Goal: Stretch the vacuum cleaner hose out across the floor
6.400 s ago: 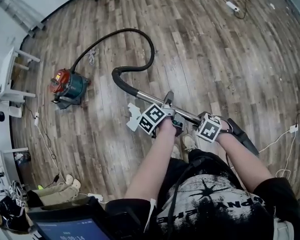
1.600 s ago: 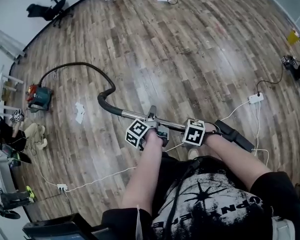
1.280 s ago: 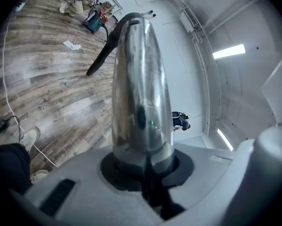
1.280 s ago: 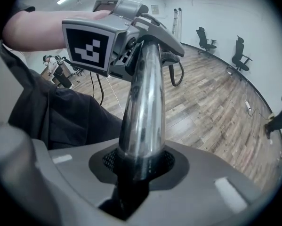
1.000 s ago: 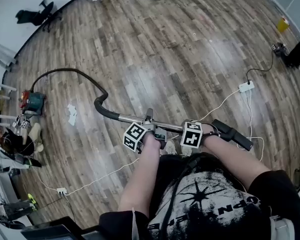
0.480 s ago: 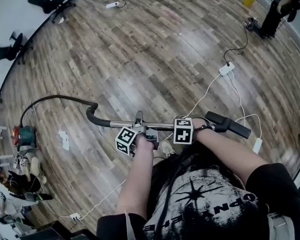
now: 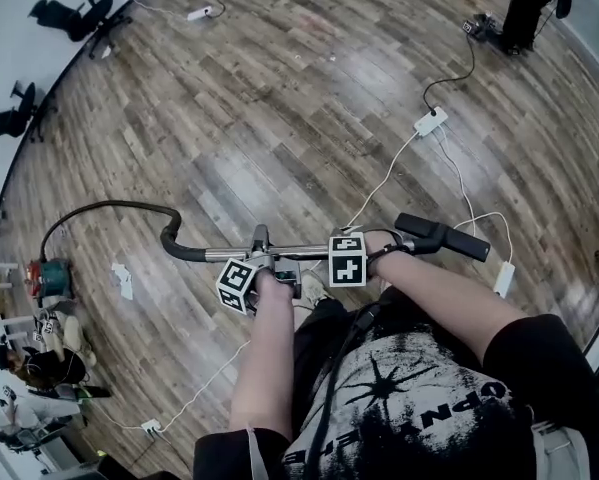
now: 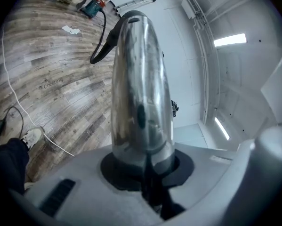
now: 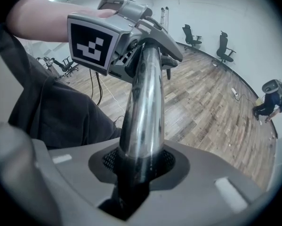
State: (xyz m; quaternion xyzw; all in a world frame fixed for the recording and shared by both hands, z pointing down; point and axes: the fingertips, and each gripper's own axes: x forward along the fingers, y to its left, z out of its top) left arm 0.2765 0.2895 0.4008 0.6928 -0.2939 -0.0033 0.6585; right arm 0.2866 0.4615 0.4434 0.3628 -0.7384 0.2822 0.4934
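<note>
Beyond the jaws of the left gripper [image 7: 260, 256], the hose [image 7: 99, 207] curves across the floor [image 7: 279, 98] to the vacuum cleaner [image 7: 51, 273]. Its jaws and those of the right gripper [image 7: 351, 247] are clamped on the metal tube [image 7: 301, 252]; a white cable [image 7: 384, 180] crosses the floor just past them.

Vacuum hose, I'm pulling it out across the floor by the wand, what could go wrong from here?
1. The hose bows in just one arc toward the vacuum cleaner. Once that slack is gone, more pulling may drag or tip the machine.
2. A white cable runs in toward your shoe, so it's likely a trip hazard as you walk.
3. The metal wand is smooth chrome and could twist or slip under load.
</note>
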